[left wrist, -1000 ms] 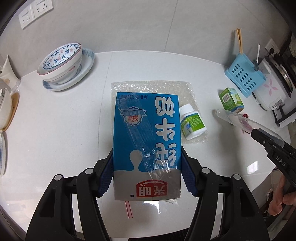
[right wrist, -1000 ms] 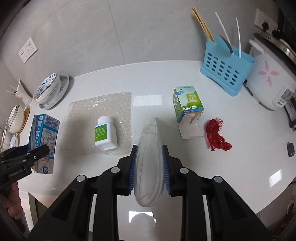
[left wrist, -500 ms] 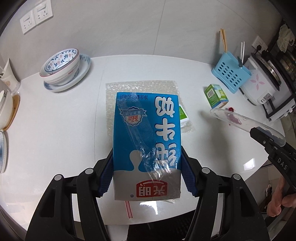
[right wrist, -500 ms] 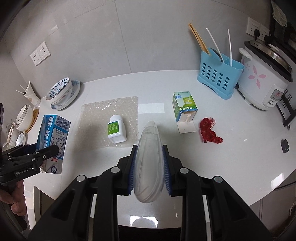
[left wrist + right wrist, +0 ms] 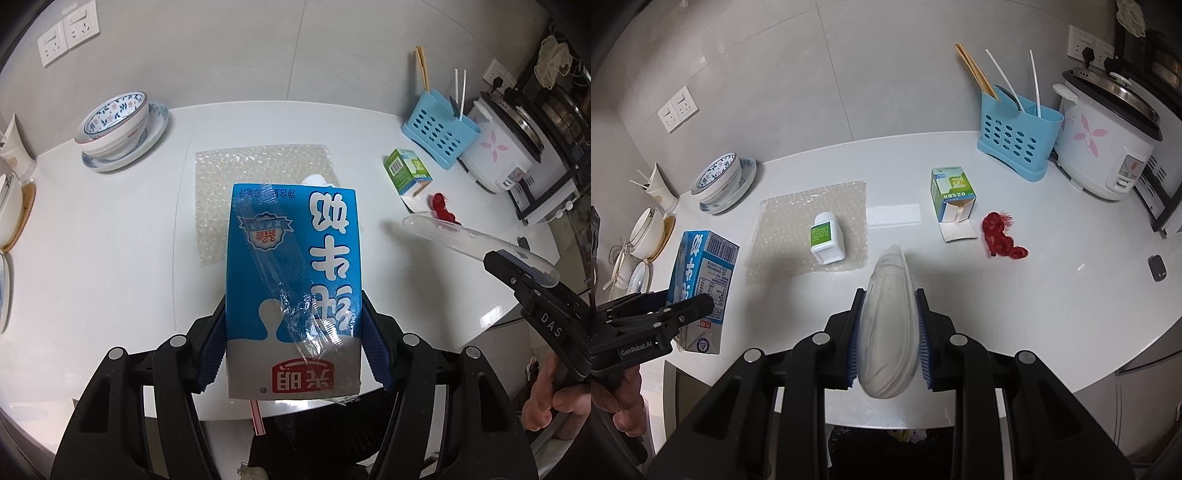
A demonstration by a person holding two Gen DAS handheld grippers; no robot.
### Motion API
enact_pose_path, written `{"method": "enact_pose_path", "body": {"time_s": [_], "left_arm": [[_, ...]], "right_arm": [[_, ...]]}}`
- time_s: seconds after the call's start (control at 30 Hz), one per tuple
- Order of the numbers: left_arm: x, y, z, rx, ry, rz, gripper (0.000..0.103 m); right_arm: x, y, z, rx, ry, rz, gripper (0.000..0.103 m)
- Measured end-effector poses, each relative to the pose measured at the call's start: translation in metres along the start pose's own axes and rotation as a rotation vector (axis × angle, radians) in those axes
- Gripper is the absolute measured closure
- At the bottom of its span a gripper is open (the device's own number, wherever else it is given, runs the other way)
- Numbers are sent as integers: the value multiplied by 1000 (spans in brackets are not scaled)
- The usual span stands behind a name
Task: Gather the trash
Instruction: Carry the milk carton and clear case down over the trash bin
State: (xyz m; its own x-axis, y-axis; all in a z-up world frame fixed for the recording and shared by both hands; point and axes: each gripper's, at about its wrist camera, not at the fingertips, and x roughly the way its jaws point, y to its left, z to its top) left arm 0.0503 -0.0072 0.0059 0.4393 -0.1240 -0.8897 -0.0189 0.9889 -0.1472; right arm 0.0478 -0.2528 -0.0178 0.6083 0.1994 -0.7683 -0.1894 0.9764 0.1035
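Centrally, the sheet of bubble wrap (image 5: 812, 229) lies flat on the white countertop (image 5: 1052, 288) and serves as the landmark. Left gripper (image 5: 293, 343): jaws set wide, blue pads pressed on both sides of a blue milk carton (image 5: 293, 280), which is held clear of the countertop, above the wrap's near edge. A pink straw (image 5: 257, 417) pokes out below the carton. Right gripper (image 5: 889, 332): jaws nearly closed, clamped on a clear crushed plastic container (image 5: 888, 321), held off the surface to the right of the wrap's near corner. On the wrap lies a white bottle with a green label (image 5: 827, 240). To the right of the wrap lie an opened green-and-white box (image 5: 953, 194) and, farther right, a red mesh scrap (image 5: 1001, 236). Behind these stands a blue utensil holder (image 5: 1015, 140), with a rice cooker (image 5: 1108, 147) beside it. To the left of the wrap, stacked bowls (image 5: 720, 181) sit on a plate.
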Motion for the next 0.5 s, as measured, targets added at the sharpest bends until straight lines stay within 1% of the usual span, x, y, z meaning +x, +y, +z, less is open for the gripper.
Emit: {"method": "enact_pose_path", "body": {"time_s": [0.23,0.5], "left_arm": [[-7,-15,-20,22,-4,-29,41],[-5,-34,-45,36,15,-37,41]], "right_arm": [[-13,-3,-18,11,-5,18,79],[-18,-6,-40,-4,9,28,79]]}}
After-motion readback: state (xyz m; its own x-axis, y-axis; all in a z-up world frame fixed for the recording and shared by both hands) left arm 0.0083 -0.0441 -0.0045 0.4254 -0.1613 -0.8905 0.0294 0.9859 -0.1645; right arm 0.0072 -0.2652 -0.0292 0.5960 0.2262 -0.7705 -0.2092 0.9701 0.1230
